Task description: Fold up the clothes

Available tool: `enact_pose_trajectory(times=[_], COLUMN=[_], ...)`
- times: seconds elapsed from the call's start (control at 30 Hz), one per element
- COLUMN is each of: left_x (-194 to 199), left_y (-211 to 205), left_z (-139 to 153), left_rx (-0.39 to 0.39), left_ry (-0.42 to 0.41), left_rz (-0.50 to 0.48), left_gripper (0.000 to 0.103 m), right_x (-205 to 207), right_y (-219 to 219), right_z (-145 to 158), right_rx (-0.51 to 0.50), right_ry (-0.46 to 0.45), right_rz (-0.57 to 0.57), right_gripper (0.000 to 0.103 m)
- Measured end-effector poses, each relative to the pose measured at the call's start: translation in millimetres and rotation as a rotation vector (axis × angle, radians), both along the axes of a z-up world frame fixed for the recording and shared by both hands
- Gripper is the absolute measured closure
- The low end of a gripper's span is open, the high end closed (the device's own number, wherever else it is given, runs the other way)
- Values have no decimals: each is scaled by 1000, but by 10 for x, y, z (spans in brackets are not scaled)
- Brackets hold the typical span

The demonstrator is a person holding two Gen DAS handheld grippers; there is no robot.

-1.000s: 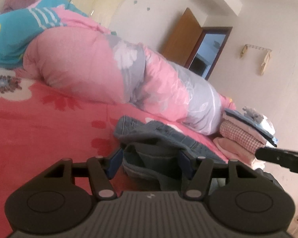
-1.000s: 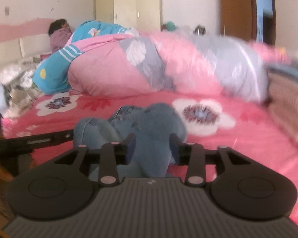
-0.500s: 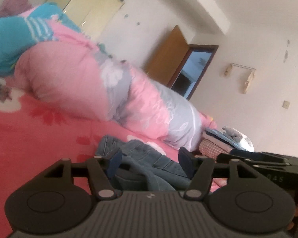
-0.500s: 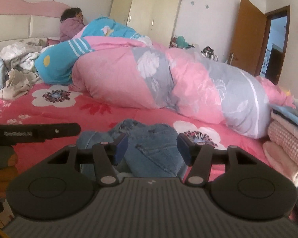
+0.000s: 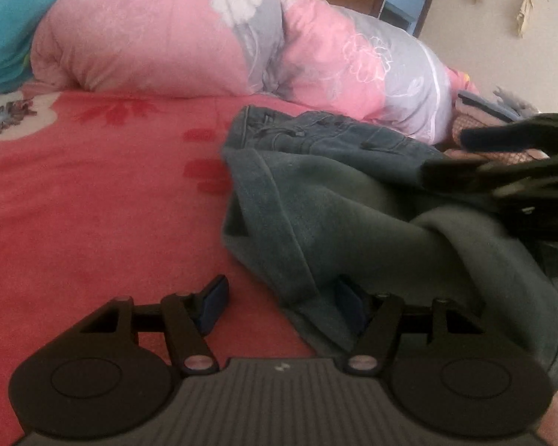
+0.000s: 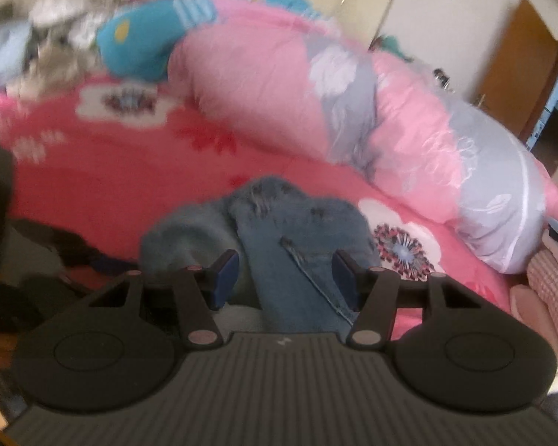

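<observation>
Crumpled blue jeans (image 5: 334, 193) lie on the red flowered bedsheet (image 5: 93, 204). My left gripper (image 5: 282, 306) hangs low at their near edge, open. Its left pad is over bare sheet, and a folded hem drapes against its right finger (image 5: 349, 308). In the left wrist view my right gripper (image 5: 502, 171) reaches in from the right above the jeans, dark and blurred. In its own view the right gripper (image 6: 286, 278) is open, and a strip of the jeans (image 6: 290, 223) runs between its jaws without being pinched.
A rolled pink and grey quilt (image 5: 167, 37) lies across the bed behind the jeans. Folded clothes (image 6: 550, 282) are stacked at the right edge of the bed. Loose laundry (image 6: 44, 37) lies at the far left. A brown door (image 6: 517, 67) stands behind.
The left gripper dipped down and closer to the jeans. The right gripper's jaws spread wider, and it swung in over the jeans from the right.
</observation>
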State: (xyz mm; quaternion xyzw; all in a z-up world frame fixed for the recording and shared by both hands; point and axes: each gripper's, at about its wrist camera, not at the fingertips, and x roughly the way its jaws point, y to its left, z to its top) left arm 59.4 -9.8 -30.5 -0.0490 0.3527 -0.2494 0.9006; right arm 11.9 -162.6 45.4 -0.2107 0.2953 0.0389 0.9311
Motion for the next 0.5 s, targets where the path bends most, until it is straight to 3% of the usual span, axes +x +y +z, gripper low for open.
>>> enact_pose_trajectory(times=[0.13,0.2,0.23,0.4,0.5], left_x=[-15,-5,-2,9,-8], left_y=[1,7,10,13,35], left_z=[-6,-11,-12,-12,-4], left_rx=[8,3,0,-1,-11], left_ry=[-9,-4,-2,-2,-8], left_rz=[-5,-7,-8,-13,-15], left_gripper=[38,38,38,38,38], right_x=[310,383,392,215,40], right_y=[-31,-93,-143,-582,-1063], right_z=[-251,-312,-309,-61,-31], right_rx=[-97,-97,-77,174,392], right_ry=[80,85,76,-68,-132], right_rz=[-14,-30,-43,-163,-282], right_gripper=[50,68,93,97,98])
